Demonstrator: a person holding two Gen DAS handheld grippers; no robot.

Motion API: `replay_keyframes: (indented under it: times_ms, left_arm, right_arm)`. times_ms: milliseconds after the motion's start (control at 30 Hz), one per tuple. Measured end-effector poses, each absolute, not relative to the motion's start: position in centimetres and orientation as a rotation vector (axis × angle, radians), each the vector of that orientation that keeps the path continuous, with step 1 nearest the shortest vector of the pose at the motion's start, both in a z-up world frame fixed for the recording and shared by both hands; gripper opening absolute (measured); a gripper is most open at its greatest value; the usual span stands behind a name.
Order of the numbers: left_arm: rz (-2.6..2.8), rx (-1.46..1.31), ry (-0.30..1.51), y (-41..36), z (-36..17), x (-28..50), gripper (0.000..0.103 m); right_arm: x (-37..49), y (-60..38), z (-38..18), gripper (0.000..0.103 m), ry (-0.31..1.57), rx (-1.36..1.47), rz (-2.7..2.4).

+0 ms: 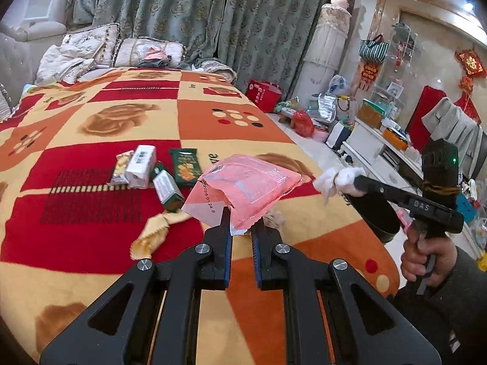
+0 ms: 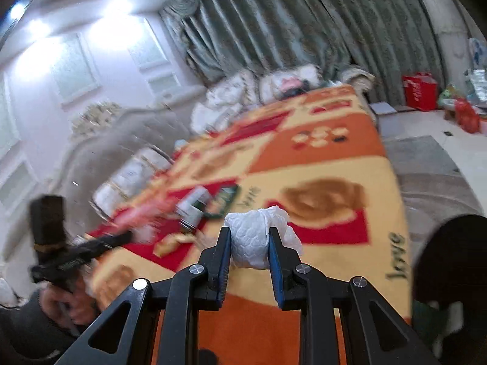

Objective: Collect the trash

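Pink wrapper (image 1: 249,191) is clenched in the left tool (image 1: 240,228) above the bed (image 1: 91,261); boxes and packets (image 1: 158,170) are left on the bed beyond it. From the right wrist, crumpled tissue (image 2: 252,237) is seen gripped by the right tool (image 2: 248,243), angled down over the bed, beside a black bin (image 2: 450,258).

Pink packet (image 1: 252,188), white tissue (image 2: 258,237), red-orange checked blanket (image 1: 91,115).

Left gripper (image 1: 240,228): we point it down and forward, jaws clamped tight on a pink packet's edge.
Right gripper (image 2: 248,243): our jaws are pinched on a white paper wad; from the left camera it sits at three o'clock.
Right hand (image 1: 426,255): we grip its handle, sleeve below.
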State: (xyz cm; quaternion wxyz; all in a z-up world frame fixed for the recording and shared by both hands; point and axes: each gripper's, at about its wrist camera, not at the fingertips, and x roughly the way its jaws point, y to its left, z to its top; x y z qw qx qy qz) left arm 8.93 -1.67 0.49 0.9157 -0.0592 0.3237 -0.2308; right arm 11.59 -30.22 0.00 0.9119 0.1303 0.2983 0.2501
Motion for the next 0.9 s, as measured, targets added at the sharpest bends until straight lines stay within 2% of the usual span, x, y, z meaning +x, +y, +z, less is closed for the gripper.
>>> replay_keyframes:
  times_ms: [100,900]
  left_arm:
    - [-0.482,-0.106,0.672,-2.7,0.2,8.4,0.009]
    - [-0.517,-0.065,0.629,-4.2,1.8,3.0,0.009]
  right_arm:
    - [10.9,-31.1,0.7,0.022,0.565,0.264,0.511]
    - [9.2,-33.0,-0.1,0.022,0.613,0.177,0.351]
